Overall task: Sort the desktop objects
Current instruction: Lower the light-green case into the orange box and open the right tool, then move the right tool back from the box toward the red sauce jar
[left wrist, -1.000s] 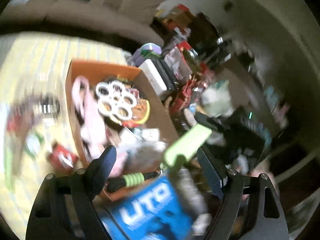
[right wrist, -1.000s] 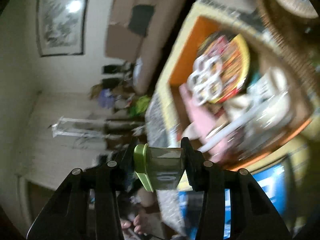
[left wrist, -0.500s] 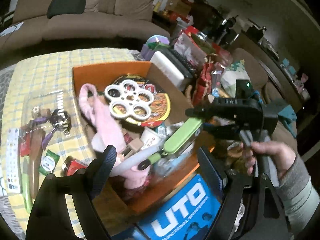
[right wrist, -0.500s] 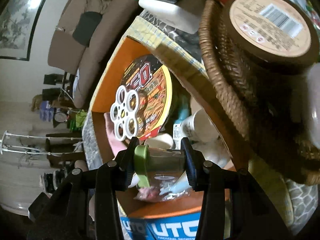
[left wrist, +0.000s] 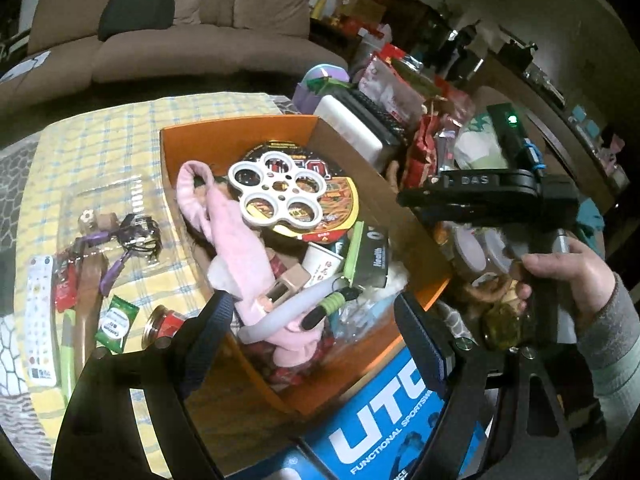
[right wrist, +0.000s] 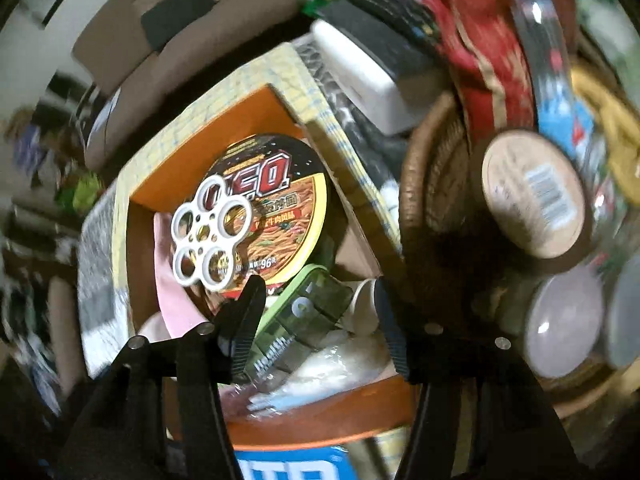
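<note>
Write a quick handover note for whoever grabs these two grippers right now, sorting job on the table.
Left gripper: open, empty, above the orange box.
Right gripper: jaws opening; green-lidded case lies between them, pads off it, in the box.
Done: case, noodle bowl, white ring holder and pink cloth are in the box.
Left: remote, green packet, small jar, keys on the yellow cloth.

One orange box [left wrist: 240,130] holds one noodle bowl [left wrist: 332,200], one white ring holder [left wrist: 280,194], one pink cloth [left wrist: 236,248], one paper cup [left wrist: 322,258] and one green-lidded case [left wrist: 368,256], with one remote [left wrist: 38,316] and one small jar [left wrist: 160,326] at left.
</note>
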A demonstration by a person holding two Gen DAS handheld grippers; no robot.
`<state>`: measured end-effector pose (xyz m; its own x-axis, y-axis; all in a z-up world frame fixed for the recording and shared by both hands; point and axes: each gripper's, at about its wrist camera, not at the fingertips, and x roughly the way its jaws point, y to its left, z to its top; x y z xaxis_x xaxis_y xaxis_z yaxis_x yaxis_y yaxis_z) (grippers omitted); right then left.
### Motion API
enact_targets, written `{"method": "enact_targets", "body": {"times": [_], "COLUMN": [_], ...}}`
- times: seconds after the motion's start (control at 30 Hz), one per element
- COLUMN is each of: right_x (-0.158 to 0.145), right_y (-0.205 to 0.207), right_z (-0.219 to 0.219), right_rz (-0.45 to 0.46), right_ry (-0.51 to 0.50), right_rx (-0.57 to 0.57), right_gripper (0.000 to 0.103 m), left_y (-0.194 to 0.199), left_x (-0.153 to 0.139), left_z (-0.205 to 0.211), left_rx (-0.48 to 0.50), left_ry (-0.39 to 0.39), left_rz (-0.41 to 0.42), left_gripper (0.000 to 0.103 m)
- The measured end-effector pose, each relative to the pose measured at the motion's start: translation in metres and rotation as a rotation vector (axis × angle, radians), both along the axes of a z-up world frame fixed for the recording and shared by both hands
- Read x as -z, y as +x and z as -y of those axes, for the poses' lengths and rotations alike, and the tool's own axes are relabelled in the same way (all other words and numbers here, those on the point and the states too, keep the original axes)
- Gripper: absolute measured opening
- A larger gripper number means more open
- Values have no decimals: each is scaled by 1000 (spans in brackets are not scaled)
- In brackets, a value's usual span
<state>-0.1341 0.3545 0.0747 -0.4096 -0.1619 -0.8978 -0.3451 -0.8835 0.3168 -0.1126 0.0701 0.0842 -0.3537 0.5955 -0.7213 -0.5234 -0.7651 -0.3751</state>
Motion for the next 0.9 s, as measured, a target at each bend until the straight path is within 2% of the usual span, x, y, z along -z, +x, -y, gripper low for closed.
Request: {"method": "enact_targets", "body": {"times": [0.1, 0.3, 0.33, 0.37, 0.47, 0.57, 0.7, 0.9], "right_x": [-6, -15, -14, -14, -14, -11, -10, -20], "right_y": [7, 22, 22, 26, 38, 48, 62, 82], "right_z": [2, 29, 34, 38, 49, 59, 75, 91], "right_rz": [-26, -51, -53, -55, -64, -62, -76, -108], "right_ry": [-23, 124, 138, 148, 167, 195, 246, 292], "right_rx": [-39, -159, -175, -190, -220, -245, -271, -307], "right_gripper": [56, 56, 56, 56, 57, 59, 61, 75], "left_y": [3, 17, 20, 23, 34, 40, 46, 51], "left_x": [0, 1, 1, 0, -2, -4, -4, 1], "left_z": [2, 0, -1, -2, -9, -18, -22, -18], "left_rx": [-20, -39, -43, -54, -77, -80, -103, -136], "left_ry": [-8, -45, -58, -77, -157, -200, -197, -145], "left_rz": [-3, -16, -19, -30, -85, -83, -59, 17], "left_gripper": [85, 87, 90, 96, 97, 97, 97, 103]}}
